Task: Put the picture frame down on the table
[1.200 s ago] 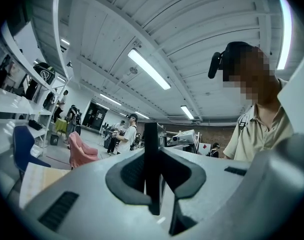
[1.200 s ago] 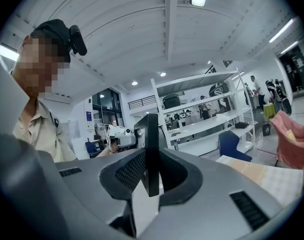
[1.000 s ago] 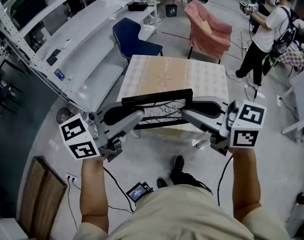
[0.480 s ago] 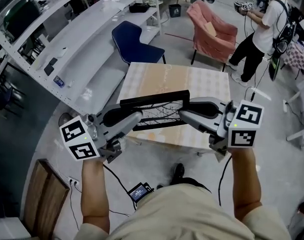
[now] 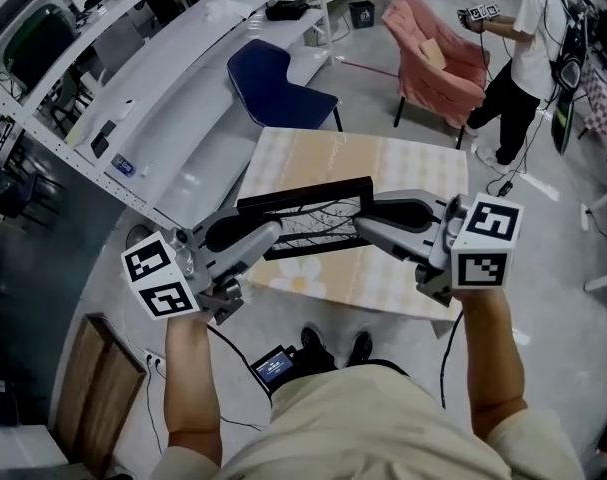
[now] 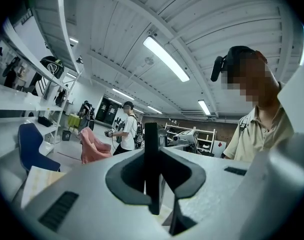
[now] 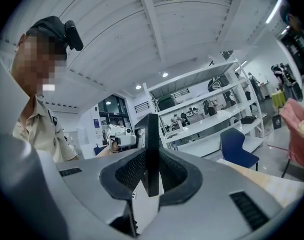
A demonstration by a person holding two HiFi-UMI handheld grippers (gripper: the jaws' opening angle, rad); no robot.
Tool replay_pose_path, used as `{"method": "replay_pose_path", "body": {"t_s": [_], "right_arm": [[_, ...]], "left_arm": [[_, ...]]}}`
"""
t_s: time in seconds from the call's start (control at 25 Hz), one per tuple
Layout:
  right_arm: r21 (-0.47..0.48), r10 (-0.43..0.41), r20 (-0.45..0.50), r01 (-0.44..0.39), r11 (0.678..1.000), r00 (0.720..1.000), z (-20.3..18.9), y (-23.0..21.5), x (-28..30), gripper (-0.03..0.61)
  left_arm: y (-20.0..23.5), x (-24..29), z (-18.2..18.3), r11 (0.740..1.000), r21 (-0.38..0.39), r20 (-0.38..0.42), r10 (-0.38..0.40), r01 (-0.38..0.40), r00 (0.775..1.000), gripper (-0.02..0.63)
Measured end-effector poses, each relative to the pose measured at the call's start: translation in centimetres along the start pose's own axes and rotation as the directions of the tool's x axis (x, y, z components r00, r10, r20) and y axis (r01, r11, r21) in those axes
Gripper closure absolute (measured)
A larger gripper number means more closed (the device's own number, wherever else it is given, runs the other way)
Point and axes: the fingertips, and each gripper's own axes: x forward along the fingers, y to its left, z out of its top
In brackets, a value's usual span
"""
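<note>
Forearms fwd, L claw [image 5: 271, 234] & R claw [image 5: 363, 226] level, each clamped on frame [image 5: 318, 222] end

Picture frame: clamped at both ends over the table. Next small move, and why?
Probably lower both grippers together, keeping it level. The picture frame is gripped at its side edges by the left gripper and right gripper, and appears to hang above the table.

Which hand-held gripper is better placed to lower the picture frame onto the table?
Neither alone: left hand-held gripper and right hand-held gripper each clamp one end of the picture frame above the table; lower both together.
</note>
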Motion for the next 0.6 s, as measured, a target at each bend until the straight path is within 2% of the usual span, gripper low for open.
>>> {"method": "replay_pose_path", "body": {"t_s": [0.4, 0.6], "right_arm": [[0.013, -0.031, -0.003, 0.031, 0.999, 1.0, 0.8, -4.6, 0.1, 0.506], [0.027, -0.041, -0.008, 0.041, 0.999, 0.999, 1.0, -7.2, 1.9, 0.506]], "left_arm": [[4.1, 2.9, 0.5, 1.0, -0.018, -0.013, -0.021, 0.02, 1.0, 0.555], [7.3, 3.1, 0.8, 0.999, -0.025, -0.028, -0.024, 0.023, 0.999, 0.555]]}}
